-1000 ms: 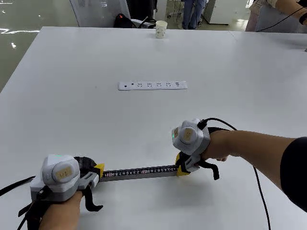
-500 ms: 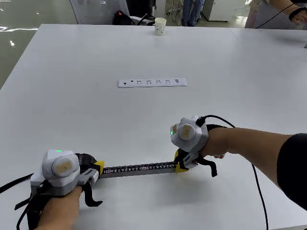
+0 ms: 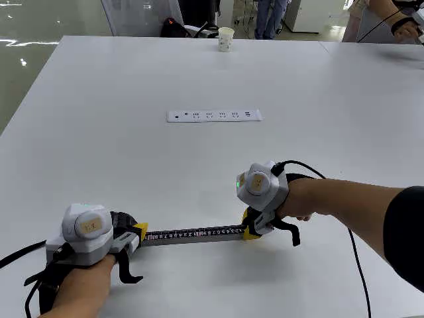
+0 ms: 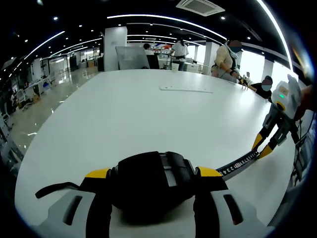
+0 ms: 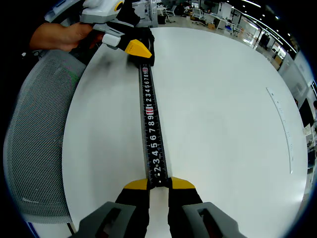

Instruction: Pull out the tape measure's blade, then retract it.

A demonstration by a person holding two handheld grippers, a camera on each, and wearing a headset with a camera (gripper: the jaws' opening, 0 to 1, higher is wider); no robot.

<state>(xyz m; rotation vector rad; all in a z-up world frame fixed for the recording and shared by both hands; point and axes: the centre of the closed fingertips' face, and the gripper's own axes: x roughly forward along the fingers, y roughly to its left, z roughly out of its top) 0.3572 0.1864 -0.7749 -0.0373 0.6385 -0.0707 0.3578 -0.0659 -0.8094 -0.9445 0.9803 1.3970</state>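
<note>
While both grippers clamp, blade lies drawn out along the bench

With the left gripper [image 3: 136, 233] low at the near left of the bench [image 3: 199, 159], its jaws pinch the black tape measure case [image 4: 151, 186] from both sides, yellow tips against its flanks; the blade [image 3: 192, 234] runs straight out of the case to the right, numbered face up, close along the bench top; the right gripper [image 3: 250, 232] has the blade's free end, jaws pressed together on it; in the right gripper view the low numbers start at the jaws and climb toward the case. Power strip [image 3: 214, 116] lies flat mid-bench, well apart from the tape; paper cup [image 3: 226, 39] stands upright near the far edge; black cable [image 3: 354, 252] trails from the right gripper toward the near edge.
</note>
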